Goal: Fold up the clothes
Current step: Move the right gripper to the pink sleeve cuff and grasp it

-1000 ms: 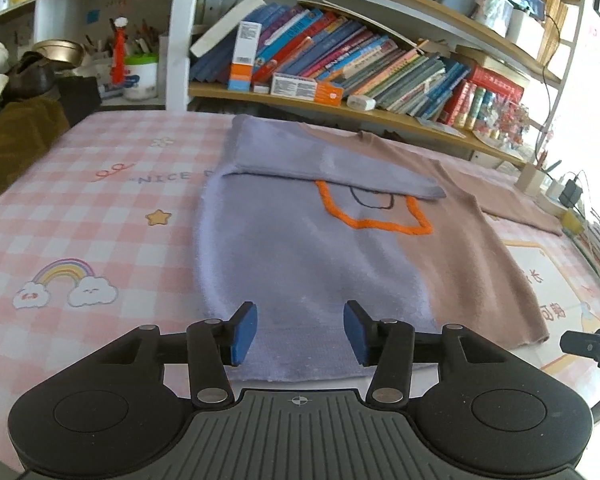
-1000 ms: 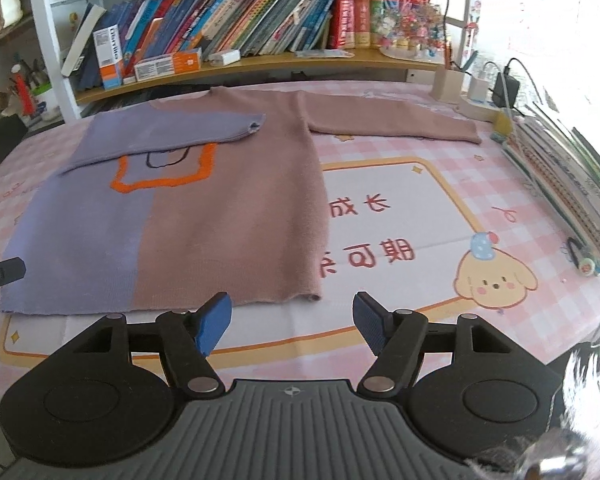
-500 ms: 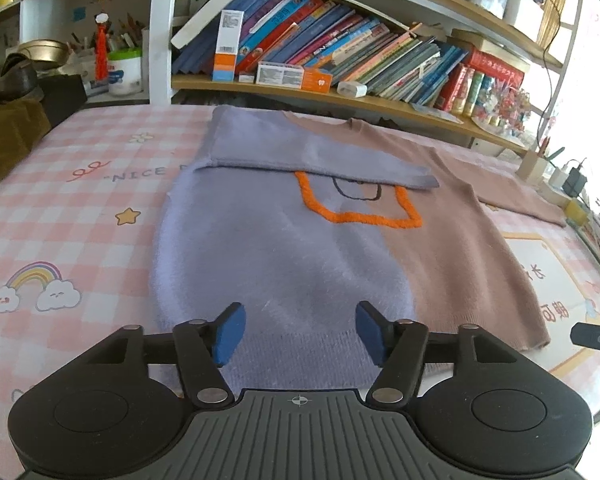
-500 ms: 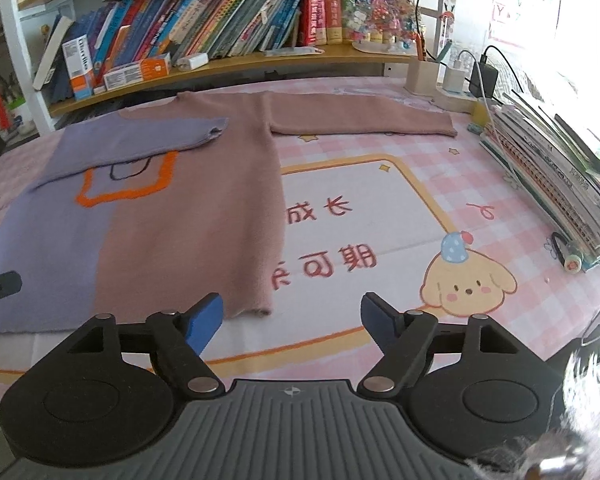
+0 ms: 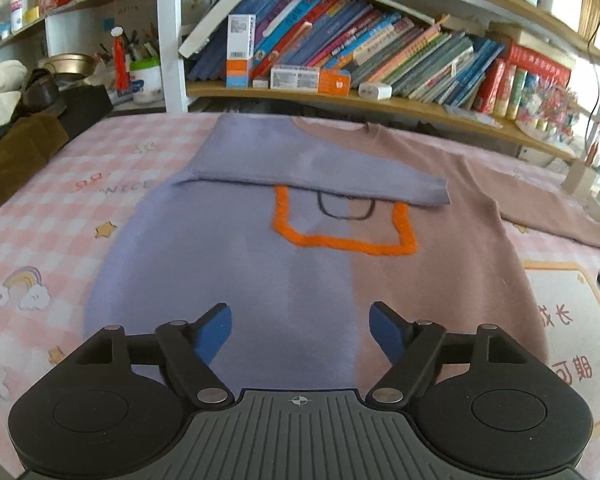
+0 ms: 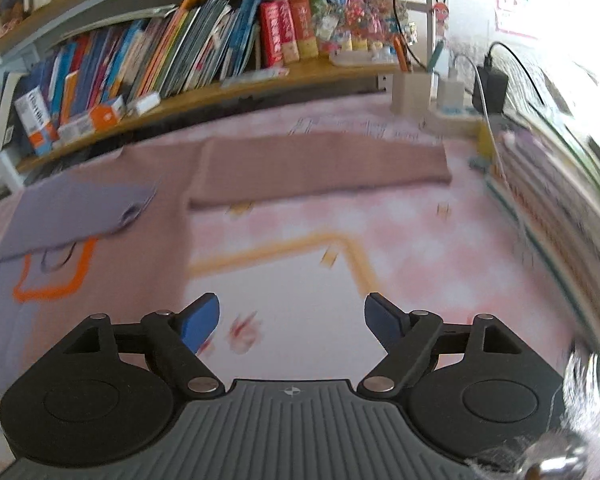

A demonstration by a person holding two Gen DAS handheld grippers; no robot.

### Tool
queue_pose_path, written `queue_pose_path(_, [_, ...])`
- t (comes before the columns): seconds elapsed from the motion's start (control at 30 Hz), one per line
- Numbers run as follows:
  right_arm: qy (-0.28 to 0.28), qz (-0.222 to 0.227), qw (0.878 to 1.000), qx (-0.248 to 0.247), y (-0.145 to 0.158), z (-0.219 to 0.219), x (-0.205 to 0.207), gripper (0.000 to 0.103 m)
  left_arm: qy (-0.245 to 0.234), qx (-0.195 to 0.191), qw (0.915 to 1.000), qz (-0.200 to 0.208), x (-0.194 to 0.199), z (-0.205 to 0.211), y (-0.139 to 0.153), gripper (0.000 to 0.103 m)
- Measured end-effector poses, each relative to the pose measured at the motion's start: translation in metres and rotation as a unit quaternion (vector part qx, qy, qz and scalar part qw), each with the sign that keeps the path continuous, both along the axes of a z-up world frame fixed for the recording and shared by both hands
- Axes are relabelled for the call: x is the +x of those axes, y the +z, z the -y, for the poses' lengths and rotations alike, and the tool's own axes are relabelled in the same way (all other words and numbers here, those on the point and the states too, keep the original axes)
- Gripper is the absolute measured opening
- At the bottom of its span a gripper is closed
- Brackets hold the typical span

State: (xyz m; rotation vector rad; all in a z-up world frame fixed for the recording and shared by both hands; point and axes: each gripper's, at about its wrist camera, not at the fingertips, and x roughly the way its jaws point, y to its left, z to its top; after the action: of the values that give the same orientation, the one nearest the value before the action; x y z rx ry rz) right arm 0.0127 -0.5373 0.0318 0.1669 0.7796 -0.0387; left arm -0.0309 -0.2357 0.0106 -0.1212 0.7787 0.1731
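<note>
Your sweater [image 5: 260, 264] lies flat on the bench [image 5: 32, 240], its long axis running from the hem near your left gripper [image 5: 300, 330] away to the neckline, which points at the bookshelf [image 5: 340, 100]. It is a soft, fuzzy knit, lilac on one half and dusty pink-brown on the other, with an orange stitched outline [image 5: 340, 240] across the chest. The lilac sleeve [image 5: 320, 172] is folded across the chest, its cuff end lying on the pink half. The pink sleeve [image 6: 324, 164] stretches straight out sideways, flat on the bench, pointing toward the stack of books [image 6: 548, 216] at the bench's edge.

Your left fingers [image 5: 216, 332] stand wide apart and hold nothing, hovering over the lower body of the sweater. Your right gripper [image 6: 292, 322] is also spread open and empty, above the printed mat [image 6: 300, 292] just beside the sweater's pink side; this view is blurred.

The bench wears a pink checked cloth with rainbow and star prints. Chargers and cables [image 6: 488, 88] sit near the far end of the pink sleeve, and dark clothes [image 5: 16, 148] are piled at the left edge
</note>
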Motion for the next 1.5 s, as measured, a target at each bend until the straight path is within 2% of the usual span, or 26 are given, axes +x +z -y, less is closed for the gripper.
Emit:
queue_pose_path(0.27, [-0.032,-0.008,0.999,0.019,-0.019,0.081,0.084,0.079,0.039,0.023,0.9981,-0.041,-0.004,0.036,-0.005,0.079])
queue_pose_path(0.5, [-0.072,-0.021,0.996,0.049,-0.036,0.135,0.118,0.076,0.081,0.034,0.994,-0.064,-0.01,0.047,-0.005,0.079])
queue_pose_path(0.67, [-0.068,-0.01,0.994,0.085,-0.044,0.144,0.127,0.074,0.084,0.044,0.9929,-0.072,-0.01,0.057,-0.003,0.079])
queue_pose_path(0.83, [-0.06,0.017,0.99,0.123,-0.05,0.145,0.143,0.068,0.084,0.053,0.992,-0.078,-0.011,0.064,-0.002,0.079])
queue_pose_path(1.0, [-0.064,0.024,0.983,0.173,-0.051,0.147,0.148,0.054,0.09,0.056,0.9914,-0.077,-0.013,0.066,0.0,0.079])
queue_pose_path(1.07, [-0.071,0.021,0.982,0.172,-0.051,0.148,0.148,0.043,0.092,0.056,0.9913,-0.075,-0.014,0.066,0.0,0.079])
queue_pose_path(1.13, [-0.082,0.013,0.981,0.173,-0.052,0.153,0.148,0.022,0.093,0.055,0.9915,-0.073,-0.014,0.067,0.001,0.079])
queue_pose_path(1.2, [-0.093,0.001,0.979,0.182,-0.054,0.158,0.149,0.007,0.092,0.054,0.9918,-0.071,-0.014,0.066,0.0,0.079])
queue_pose_path(1.3, [-0.093,-0.001,0.974,0.206,-0.052,0.163,0.149,0.005,0.09,0.052,0.9925,-0.065,-0.014,0.064,0.001,0.079])
queue_pose_path(1.5, [-0.055,0.043,0.972,0.223,-0.019,0.146,0.147,0.005,0.081,0.046,0.9943,-0.052,-0.016,0.058,0.002,0.079])
